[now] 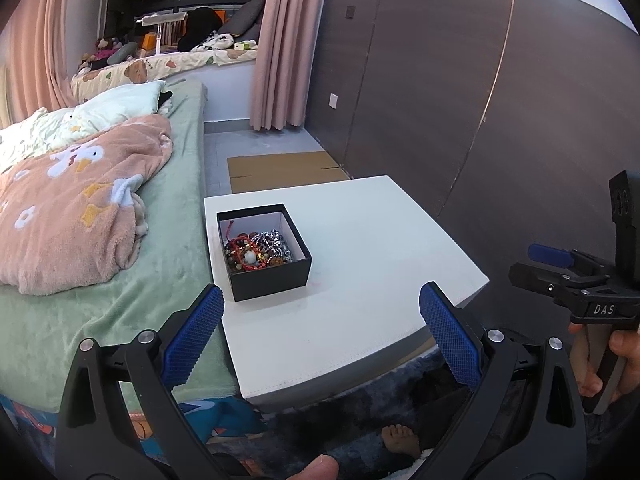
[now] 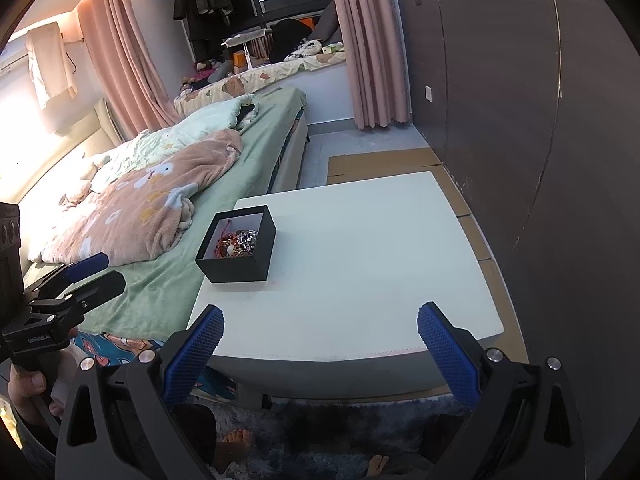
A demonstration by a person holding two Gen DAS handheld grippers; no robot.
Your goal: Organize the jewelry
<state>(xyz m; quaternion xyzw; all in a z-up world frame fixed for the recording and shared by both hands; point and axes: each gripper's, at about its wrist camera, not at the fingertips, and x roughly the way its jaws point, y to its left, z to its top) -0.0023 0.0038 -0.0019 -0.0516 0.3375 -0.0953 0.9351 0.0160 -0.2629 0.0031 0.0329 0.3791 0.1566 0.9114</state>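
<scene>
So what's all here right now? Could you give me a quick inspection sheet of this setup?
Surface: white table, low, beside the bed.
Job's things: open black box near the table's bed-side edge, holding tangled jewelry of red cords, beads and silver chains.
Clutter: nothing seen on the table besides the box.
Grippers: left gripper and right gripper both open, empty, short of the box.
Cables: nothing seen.
Surroundings: pink blanket on the bed, pink curtains, dark wall panels, flattened cardboard on the floor.

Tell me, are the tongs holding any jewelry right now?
No. The left tongs and right tongs are both open and empty. The jewelry is piled in the black box.
</scene>
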